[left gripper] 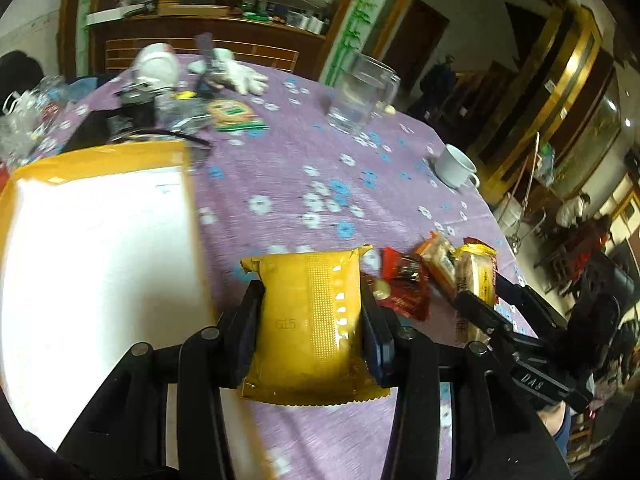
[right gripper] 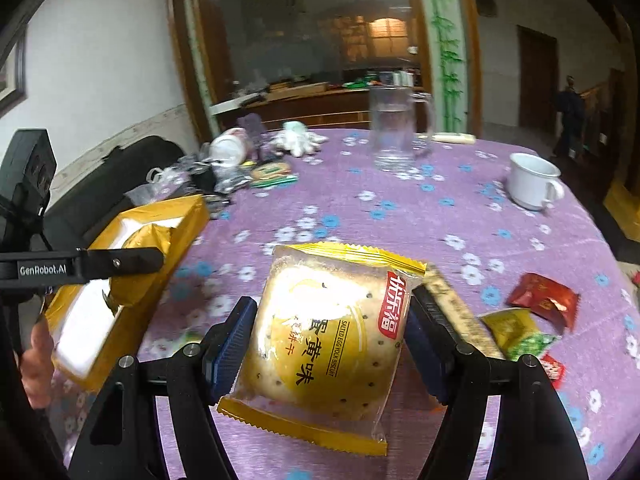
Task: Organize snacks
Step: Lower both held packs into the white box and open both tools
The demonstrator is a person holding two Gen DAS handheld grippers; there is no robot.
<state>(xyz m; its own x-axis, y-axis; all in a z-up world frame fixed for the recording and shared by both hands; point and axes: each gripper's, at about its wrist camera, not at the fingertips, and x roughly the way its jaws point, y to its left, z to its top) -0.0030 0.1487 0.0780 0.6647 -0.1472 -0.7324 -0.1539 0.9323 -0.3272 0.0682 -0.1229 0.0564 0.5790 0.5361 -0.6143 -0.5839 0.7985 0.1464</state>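
Note:
My left gripper (left gripper: 310, 300) is shut on a plain gold snack packet (left gripper: 308, 320), held just right of the open gold box (left gripper: 100, 248) with a white inside. In the right wrist view the left gripper (right gripper: 132, 258) holds that gold packet (right gripper: 140, 268) over the box (right gripper: 120, 300). My right gripper (right gripper: 330, 320) is shut on a salted egg yolk biscuit packet (right gripper: 328, 344) above the purple cloth. The right gripper also shows in the left wrist view (left gripper: 486, 304), shut on the biscuit packet (left gripper: 474, 280). Loose snacks lie nearby: a red packet (right gripper: 544, 300), a green-yellow packet (right gripper: 516, 332), a long bar (right gripper: 456, 308).
A round table with a purple flowered cloth (right gripper: 400, 216) carries a glass mug (right gripper: 394, 128), a white cup (right gripper: 532, 180), white gloves (right gripper: 298, 138) and a clutter of wrappers and black items (right gripper: 208, 176) at the far left. The table edge falls away on the right.

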